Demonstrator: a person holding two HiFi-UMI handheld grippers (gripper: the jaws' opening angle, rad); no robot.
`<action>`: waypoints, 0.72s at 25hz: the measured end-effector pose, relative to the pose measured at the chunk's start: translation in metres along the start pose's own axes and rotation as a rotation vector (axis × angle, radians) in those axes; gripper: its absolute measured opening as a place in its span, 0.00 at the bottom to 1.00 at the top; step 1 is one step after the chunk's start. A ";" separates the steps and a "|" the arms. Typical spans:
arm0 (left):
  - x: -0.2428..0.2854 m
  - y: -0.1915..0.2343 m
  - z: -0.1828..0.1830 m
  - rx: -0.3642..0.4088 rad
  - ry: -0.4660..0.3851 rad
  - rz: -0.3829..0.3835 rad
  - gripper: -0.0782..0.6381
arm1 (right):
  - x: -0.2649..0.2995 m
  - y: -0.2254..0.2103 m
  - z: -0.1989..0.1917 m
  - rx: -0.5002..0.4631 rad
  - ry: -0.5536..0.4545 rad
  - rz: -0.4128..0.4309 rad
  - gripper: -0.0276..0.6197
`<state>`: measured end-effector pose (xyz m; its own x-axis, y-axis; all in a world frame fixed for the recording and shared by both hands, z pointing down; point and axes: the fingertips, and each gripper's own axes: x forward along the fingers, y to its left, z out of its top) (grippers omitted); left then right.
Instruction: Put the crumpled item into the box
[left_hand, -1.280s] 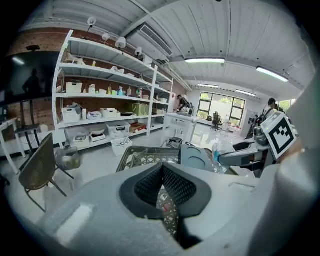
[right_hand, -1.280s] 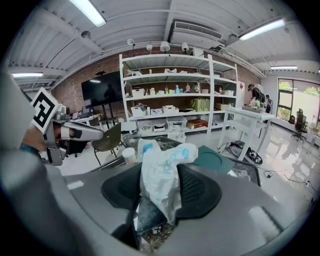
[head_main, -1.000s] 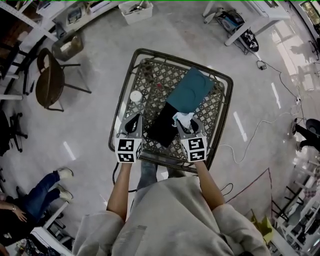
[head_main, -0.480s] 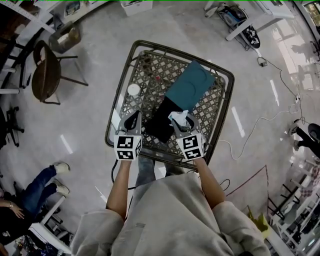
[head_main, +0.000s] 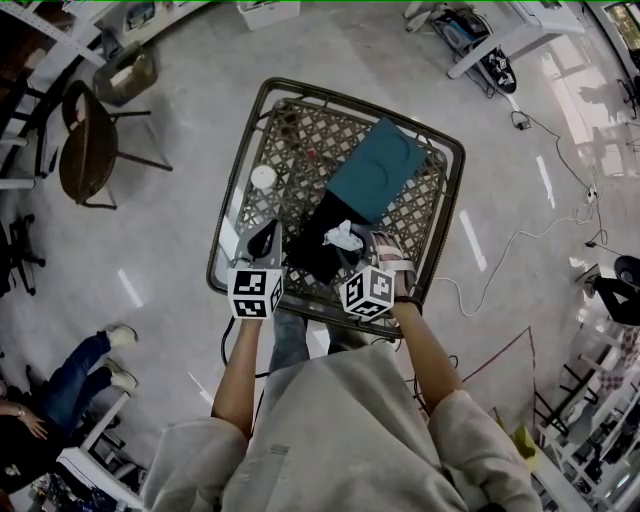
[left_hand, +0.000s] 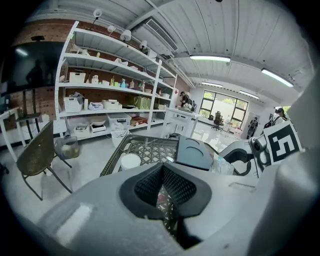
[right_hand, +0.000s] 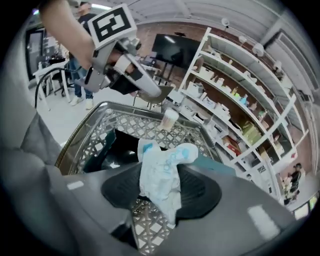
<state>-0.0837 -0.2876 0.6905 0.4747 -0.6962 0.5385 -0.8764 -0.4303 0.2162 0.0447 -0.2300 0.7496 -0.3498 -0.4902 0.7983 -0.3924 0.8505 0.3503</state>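
Observation:
The crumpled item (head_main: 343, 237) is a white wad with blue print, and my right gripper (head_main: 350, 251) is shut on it. It hangs over the near end of the open black box (head_main: 318, 250) on the lattice table (head_main: 425, 215). In the right gripper view the wad (right_hand: 162, 172) sits pinched between the dark pads (right_hand: 200, 192), with the box (right_hand: 117, 147) beyond. My left gripper (head_main: 265, 233) hovers at the box's left side, its jaws together with nothing in them. The left gripper view shows the pads (left_hand: 175, 185) meeting.
A teal lid (head_main: 385, 170) lies on the far end of the box. A white cup (head_main: 263, 178) stands on the table's left side. A chair (head_main: 85, 150) and shelves (left_hand: 110, 95) stand to the left, with cables (head_main: 500, 270) on the floor at right.
My right gripper has rolled and moved down and left with the wad, bringing it over the black box. The left gripper has stayed put.

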 end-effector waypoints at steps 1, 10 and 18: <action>0.000 0.000 0.000 0.000 0.000 0.000 0.11 | 0.002 0.003 -0.001 -0.030 0.010 0.007 0.34; 0.000 -0.002 -0.001 0.000 0.000 -0.004 0.11 | 0.032 0.011 -0.008 -0.030 0.078 0.108 0.34; 0.001 -0.004 -0.004 -0.001 0.001 -0.007 0.11 | 0.064 0.025 -0.013 -0.121 0.160 0.230 0.34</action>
<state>-0.0803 -0.2843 0.6935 0.4810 -0.6926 0.5376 -0.8729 -0.4351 0.2206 0.0238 -0.2376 0.8157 -0.2752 -0.2537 0.9273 -0.2106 0.9570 0.1994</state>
